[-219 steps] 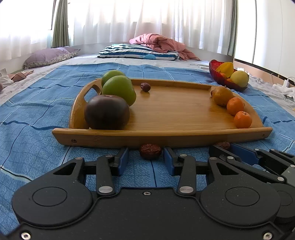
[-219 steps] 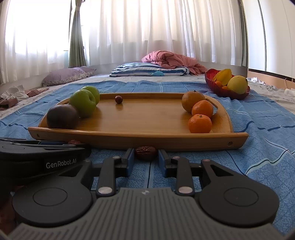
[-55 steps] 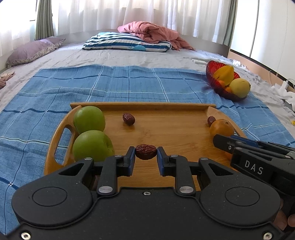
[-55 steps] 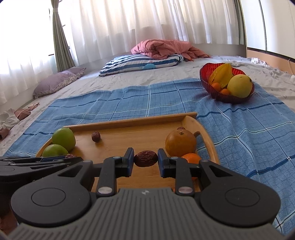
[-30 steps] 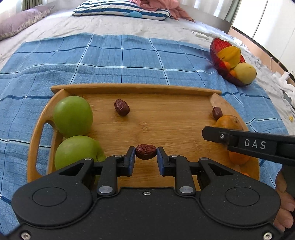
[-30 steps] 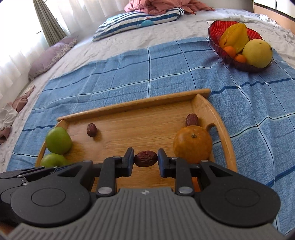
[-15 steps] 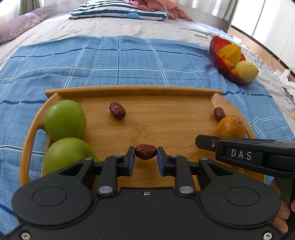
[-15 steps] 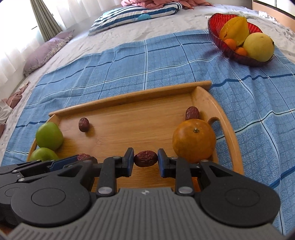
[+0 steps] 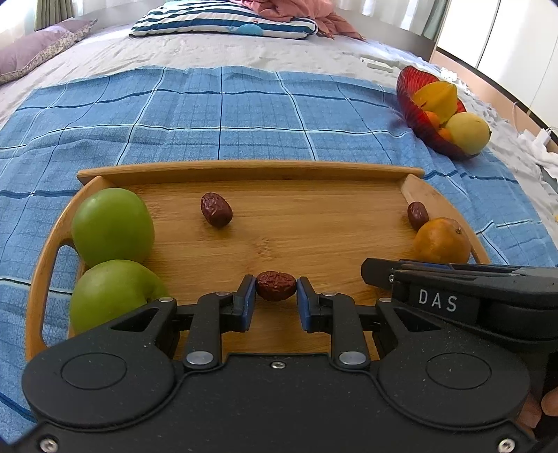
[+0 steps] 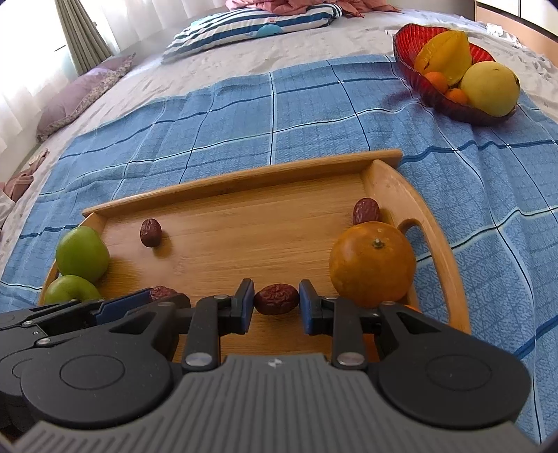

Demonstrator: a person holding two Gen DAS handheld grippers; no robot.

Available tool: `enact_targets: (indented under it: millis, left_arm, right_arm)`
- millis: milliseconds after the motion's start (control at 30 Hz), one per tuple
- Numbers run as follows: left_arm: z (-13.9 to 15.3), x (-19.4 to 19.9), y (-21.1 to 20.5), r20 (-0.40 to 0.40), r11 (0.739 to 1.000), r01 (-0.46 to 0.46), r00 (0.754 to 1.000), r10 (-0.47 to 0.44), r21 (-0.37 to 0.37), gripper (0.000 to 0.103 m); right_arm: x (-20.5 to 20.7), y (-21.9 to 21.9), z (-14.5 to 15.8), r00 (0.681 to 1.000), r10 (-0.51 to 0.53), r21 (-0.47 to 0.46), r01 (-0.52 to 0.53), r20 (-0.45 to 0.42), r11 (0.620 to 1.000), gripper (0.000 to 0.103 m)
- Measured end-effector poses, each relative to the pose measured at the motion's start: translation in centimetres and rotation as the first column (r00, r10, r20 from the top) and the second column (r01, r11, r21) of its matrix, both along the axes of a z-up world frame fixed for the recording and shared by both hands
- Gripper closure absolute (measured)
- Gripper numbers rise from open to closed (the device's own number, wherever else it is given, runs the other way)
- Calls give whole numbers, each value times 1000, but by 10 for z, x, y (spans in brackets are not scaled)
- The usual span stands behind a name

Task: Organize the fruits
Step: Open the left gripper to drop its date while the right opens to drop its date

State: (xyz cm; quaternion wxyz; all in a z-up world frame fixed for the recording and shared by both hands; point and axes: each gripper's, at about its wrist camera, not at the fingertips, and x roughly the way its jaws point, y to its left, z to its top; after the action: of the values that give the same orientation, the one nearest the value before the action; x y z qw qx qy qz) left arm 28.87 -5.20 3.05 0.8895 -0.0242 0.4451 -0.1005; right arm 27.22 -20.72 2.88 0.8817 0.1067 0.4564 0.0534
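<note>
My left gripper (image 9: 276,291) is shut on a wrinkled red date (image 9: 276,285), held above the near middle of the wooden tray (image 9: 244,170). My right gripper (image 10: 275,300) is shut on another red date (image 10: 276,298) over the tray (image 10: 432,251), next to a large orange (image 10: 372,263). On the tray lie two green apples (image 9: 112,226), a loose date (image 9: 216,209) at the back left, and a date (image 9: 417,215) behind the orange (image 9: 442,241). The right gripper's body crosses the left wrist view at lower right.
The tray rests on a blue checked cloth (image 9: 223,115) over a bed. A red glass bowl (image 10: 411,69) with a star fruit, a yellow pear and small oranges stands at the far right. A striped pillow (image 9: 223,24) lies at the back.
Both grippers picked dates off the cloth in front of the tray, rose and moved forward over it. Lately they have moved slightly; each still grips its date.
</note>
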Motion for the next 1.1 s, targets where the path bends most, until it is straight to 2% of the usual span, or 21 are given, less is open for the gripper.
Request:
enact_targets:
  millis: [633,767,867,1033,1100]
  left_arm:
    - [-2,-1,3,24,1000,-2,1000,3,-17,79]
    - [-2,-1,3,26,1000,-4,1000,5,-23,78]
    - [-2,-1,3,25,1000,-8,1000,9,-24,76]
    - [-1,-2,3,26,1000,-19,999,19,-19,66]
    - [0,-2,4,27,1000,-21,999,22,-16,63]
  right_arm:
    - [-4,3,-2,999,16,-27,-15,35,1000,67]
    - [-4,3,-2,999,13,-22,-12,37,1000,63]
    - [-5,1,-2,999,8,-12,-7,40,1000,62]
    - [-6,-2,-1,999,-4,2,4,42,1000,64]
    - [-7,-3,0,999,-6,3,5,47,1000,60]
